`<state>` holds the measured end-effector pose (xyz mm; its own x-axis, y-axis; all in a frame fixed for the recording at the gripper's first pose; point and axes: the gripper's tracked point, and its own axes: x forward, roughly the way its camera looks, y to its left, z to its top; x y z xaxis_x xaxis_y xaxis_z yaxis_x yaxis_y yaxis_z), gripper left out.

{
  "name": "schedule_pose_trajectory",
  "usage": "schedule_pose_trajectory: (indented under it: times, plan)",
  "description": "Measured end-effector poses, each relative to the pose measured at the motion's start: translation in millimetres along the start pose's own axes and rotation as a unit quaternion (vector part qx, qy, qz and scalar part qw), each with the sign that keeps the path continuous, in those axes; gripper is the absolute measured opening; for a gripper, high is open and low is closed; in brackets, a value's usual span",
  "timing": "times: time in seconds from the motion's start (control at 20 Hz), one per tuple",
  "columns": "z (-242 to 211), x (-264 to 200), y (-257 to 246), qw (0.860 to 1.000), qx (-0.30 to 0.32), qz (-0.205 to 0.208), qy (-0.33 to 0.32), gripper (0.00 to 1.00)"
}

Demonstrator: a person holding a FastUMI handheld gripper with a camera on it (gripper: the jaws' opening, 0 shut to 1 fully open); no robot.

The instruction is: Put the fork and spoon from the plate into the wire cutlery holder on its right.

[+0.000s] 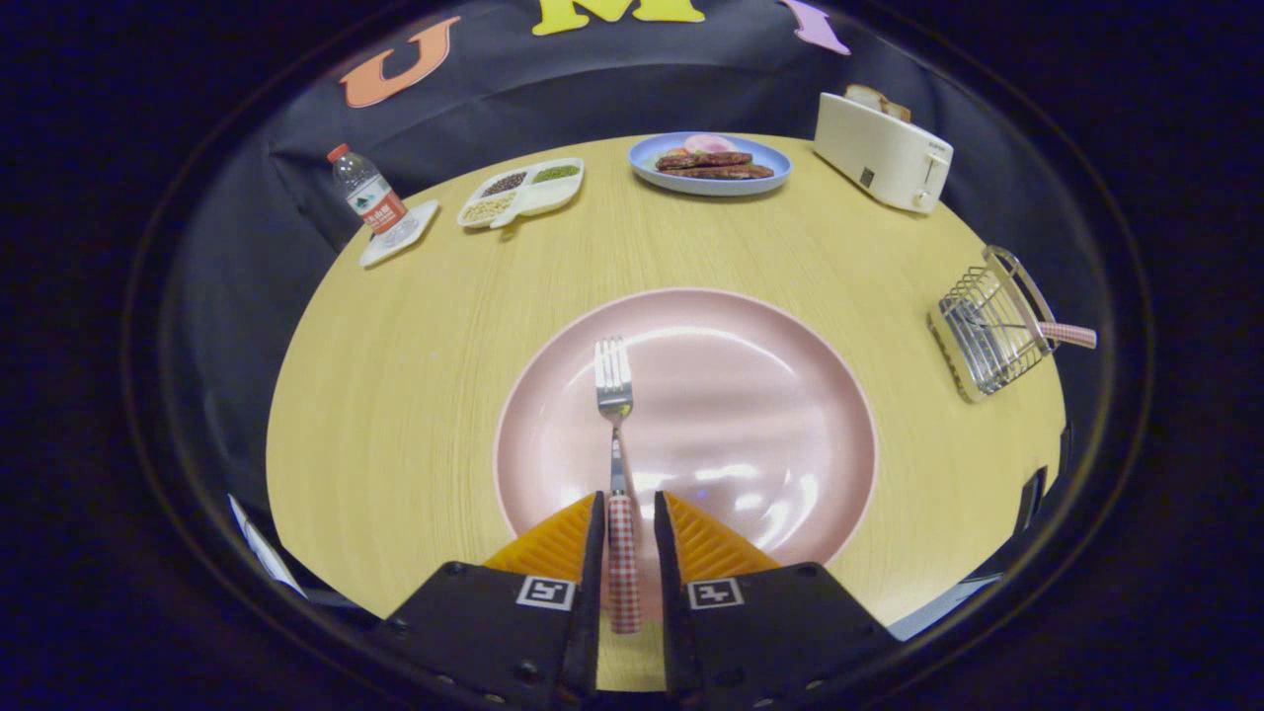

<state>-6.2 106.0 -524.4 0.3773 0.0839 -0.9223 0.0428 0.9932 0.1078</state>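
Note:
A metal fork (613,385) with a red-checked handle lies on the large pink plate (750,395), tines pointing away from me. My gripper (628,502) sits low over the plate's near rim. Its fingers stand on either side of the fork's handle, and a narrow gap shows on each side, so they are not pressing on it. The wire cutlery holder (987,331) stands to the right of the plate near the table's edge. A spoon with a matching checked handle (1071,336) rests in it, handle sticking out to the right.
Across the round wooden table (395,395) stand a water bottle (365,193), a divided dish of beans (521,193), a blue plate of food (711,163) and a white toaster (882,150) with bread in it.

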Motion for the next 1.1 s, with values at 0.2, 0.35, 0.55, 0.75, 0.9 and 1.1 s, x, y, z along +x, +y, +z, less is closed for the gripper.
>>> schedule_pose_trajectory:
  times: [0.2,0.35,0.55,0.75,0.9,1.1]
  plan:
    - [-7,-6,-5,1.000,-0.006,-0.012,0.003,0.17]
    - [-7,-2,-1,1.000,0.002,0.010,0.019,0.08]
    - [0,-19,-20,1.000,-0.011,0.013,0.023,0.03]
    - [10,-43,-46,0.999,-0.016,0.010,0.030,0.03]
    - [20,-66,-68,0.999,-0.026,0.019,0.037,0.03]
    - [38,-97,-104,0.998,-0.054,0.017,0.030,0.03]
